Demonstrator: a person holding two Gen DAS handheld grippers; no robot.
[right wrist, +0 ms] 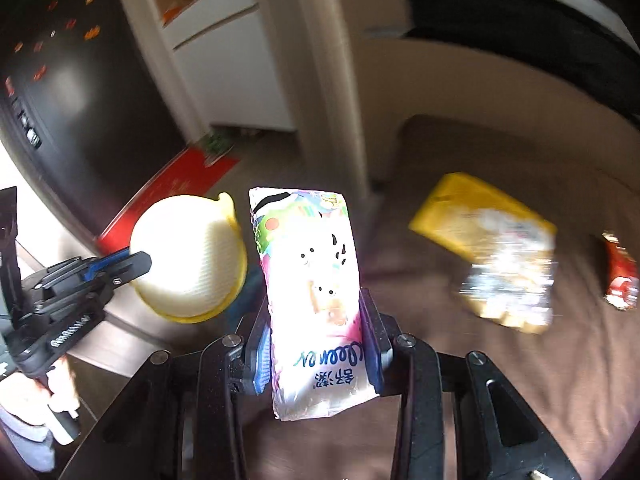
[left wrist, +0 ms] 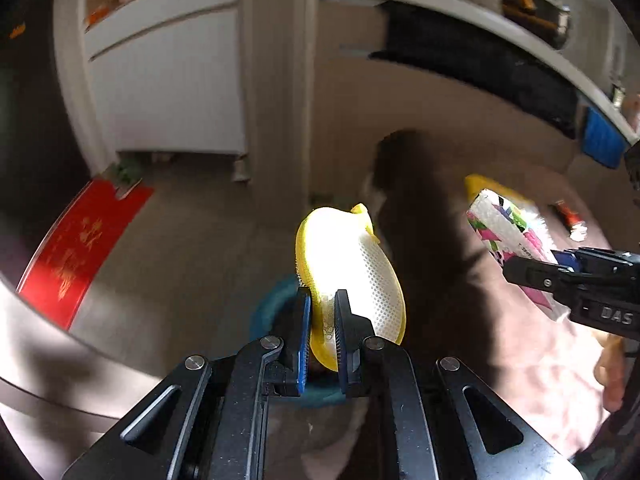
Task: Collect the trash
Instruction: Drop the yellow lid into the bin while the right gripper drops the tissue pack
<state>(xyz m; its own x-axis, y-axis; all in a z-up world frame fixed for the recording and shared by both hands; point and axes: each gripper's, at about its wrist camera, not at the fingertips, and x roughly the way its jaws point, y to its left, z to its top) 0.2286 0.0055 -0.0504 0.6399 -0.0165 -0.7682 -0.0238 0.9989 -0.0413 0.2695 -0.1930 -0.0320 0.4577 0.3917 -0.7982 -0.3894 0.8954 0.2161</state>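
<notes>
The left gripper (left wrist: 323,312) has its fingers clamped on the rim of a yellow-rimmed white bowl (left wrist: 352,268), which stands up in the lower middle of the left wrist view. The bite takes only a thin strip of rim near the bottom edge, with most of the bowl beyond the fingers. If the wrist swings fast, the bowl may pivot in the grip or slip out.

The right gripper (right wrist: 316,332) has its fingers shut on a pink and white wrapper (right wrist: 310,292), held upright at the centre of the right wrist view. The wrapper is glossy and soft, and is held low on its length, so its free upper part can flop or slide through the fingers.

In the right wrist view the bowl sits just left of the wrapper, near it but apart; a careless move could knock the two together and loosen either hold.

More trash lies on the brown bed cover (right wrist: 440,360): a yellow snack bag (right wrist: 488,248) at right of centre and a red packet (right wrist: 620,276) at the far right edge. With both grippers full, neither can be picked up until something is dropped off. A teal rim (left wrist: 272,304) shows under the left fingers, perhaps a bin; I cannot tell. The blur suggests quick motion, which raises the risk of a drop.
</notes>
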